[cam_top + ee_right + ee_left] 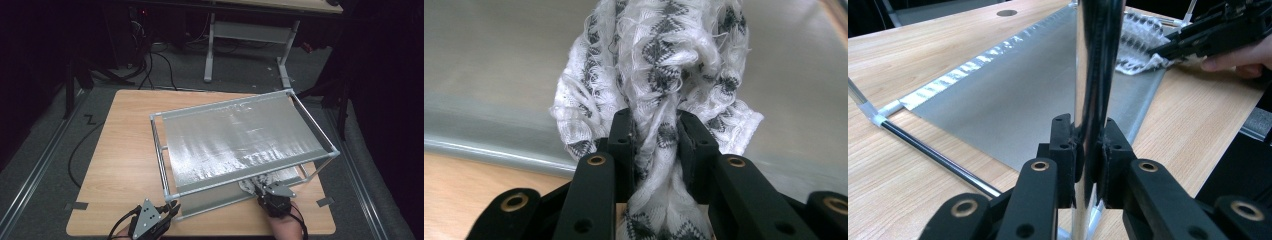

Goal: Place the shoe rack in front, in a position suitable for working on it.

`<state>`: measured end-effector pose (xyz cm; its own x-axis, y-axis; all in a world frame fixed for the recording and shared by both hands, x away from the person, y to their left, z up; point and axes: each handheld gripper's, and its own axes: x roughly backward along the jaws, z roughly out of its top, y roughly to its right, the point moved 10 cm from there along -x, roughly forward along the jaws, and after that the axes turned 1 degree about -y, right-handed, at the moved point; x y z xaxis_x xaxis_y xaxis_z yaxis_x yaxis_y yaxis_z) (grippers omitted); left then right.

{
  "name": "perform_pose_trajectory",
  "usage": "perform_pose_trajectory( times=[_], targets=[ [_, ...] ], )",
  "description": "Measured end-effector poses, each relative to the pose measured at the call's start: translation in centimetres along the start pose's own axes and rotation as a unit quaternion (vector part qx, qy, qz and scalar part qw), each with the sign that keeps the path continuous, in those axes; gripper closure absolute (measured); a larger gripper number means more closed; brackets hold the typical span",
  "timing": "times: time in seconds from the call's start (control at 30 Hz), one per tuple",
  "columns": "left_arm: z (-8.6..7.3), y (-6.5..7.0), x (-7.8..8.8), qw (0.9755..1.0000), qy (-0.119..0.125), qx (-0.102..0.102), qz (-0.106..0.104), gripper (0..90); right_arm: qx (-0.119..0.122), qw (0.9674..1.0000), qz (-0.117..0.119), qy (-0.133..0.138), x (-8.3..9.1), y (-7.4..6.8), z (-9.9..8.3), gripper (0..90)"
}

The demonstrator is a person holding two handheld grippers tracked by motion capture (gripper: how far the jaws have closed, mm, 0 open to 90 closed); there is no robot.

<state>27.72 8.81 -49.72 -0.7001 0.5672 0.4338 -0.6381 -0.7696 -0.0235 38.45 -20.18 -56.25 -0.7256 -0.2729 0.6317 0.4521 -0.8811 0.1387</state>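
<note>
Here, your left gripper (1091,150) is clamped on the upright chrome post (1095,75) at the rack's seven-o'clock corner; its own view shows the pads pinching it, which the high view hides. Your right gripper (656,137) squeezes the bunched white-and-grey knitted cloth (659,65) over the silver mat (200,200), under the sloping silver-sheeted rack (240,137) at five o'clock, your hand reaching forward and low over the wooden table (125,150).

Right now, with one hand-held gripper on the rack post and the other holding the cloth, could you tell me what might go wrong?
1. The right hand-held gripper pinches only a bunched fold of the patterned white cloth; it could slip free.
2. The cloth sits at the silver sheet edge and may snag on the frame's lower rail.
3. The left hand-held gripper clamps a smooth chrome post; the rack could shift if tugged.
</note>
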Motion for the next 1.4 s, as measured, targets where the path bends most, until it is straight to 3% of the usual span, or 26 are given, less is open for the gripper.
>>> perform_pose_trajectory(
  times=[0.1,0.17,0.27,0.3,0.37,0.4,0.43,0.47,0.67,0.8,0.97,1.2,1.4],
  targets=[
    [0.0,0.0,0.0,1.0,0.001,-0.002,0.0,79.9,-0.008,0.9999,-0.008,0.0,0.2,1.1,-0.3,71.6],
    [0.0,0.0,0.0,1.0,0.004,-0.004,0.001,79.9,-0.012,0.9997,-0.019,0.001,0.4,2.5,-0.5,71.6],
    [0.0,0.0,0.0,1.0,0.005,-0.007,0.002,79.8,-0.038,0.9984,-0.04,0.002,0.6,5.0,-1.1,71.6],
    [0.0,0.0,0.0,1.0,0.005,-0.007,0.002,79.7,-0.038,0.9984,-0.04,0.002,0.6,5.0,-1.1,71.6],
    [0.0,0.0,0.0,1.0,0.005,-0.007,0.001,79.7,-0.058,0.9966,-0.059,0.0,0.8,6.9,-1.5,71.6],
    [0.0,0.0,0.0,1.0,0.005,-0.007,0.001,79.8,-0.058,0.9966,-0.059,0.0,0.8,6.9,-1.5,71.6],
    [0.0,0.0,0.0,1.0,0.005,-0.008,0.002,79.7,-0.063,0.9956,-0.07,0.0,1.0,8.0,-1.7,71.6],
    [0.0,0.0,0.0,1.0,0.005,-0.008,0.002,79.7,-0.063,0.9956,-0.07,0.0,1.0,8.0,-1.7,71.6],
    [0.0,0.0,0.0,1.0,0.005,-0.007,0.002,79.7,-0.085,0.991,-0.104,-0.002,1.4,11.6,-2.5,71.4],
    [0.0,0.0,0.0,1.0,0.005,-0.008,0.003,79.7,-0.099,0.9877,-0.121,-0.003,1.6,13.2,-3.0,71.4],
    [0.0,0.0,0.0,0.9999,0.004,-0.01,0.003,79.6,-0.114,0.985,-0.13,-0.003,1.6,13.6,-3.2,71.2],
    [0.0,0.0,0.0,0.9999,0.005,-0.012,0.002,79.6,-0.109,0.9856,-0.129,-0.005,1.3,13.7,-2.9,69.7],
    [0.0,0.0,0.0,0.9999,0.006,-0.015,0.002,79.3,-0.122,0.9843,-0.127,-0.007,1.2,13.4,-2.8,69.1]
  ],
)
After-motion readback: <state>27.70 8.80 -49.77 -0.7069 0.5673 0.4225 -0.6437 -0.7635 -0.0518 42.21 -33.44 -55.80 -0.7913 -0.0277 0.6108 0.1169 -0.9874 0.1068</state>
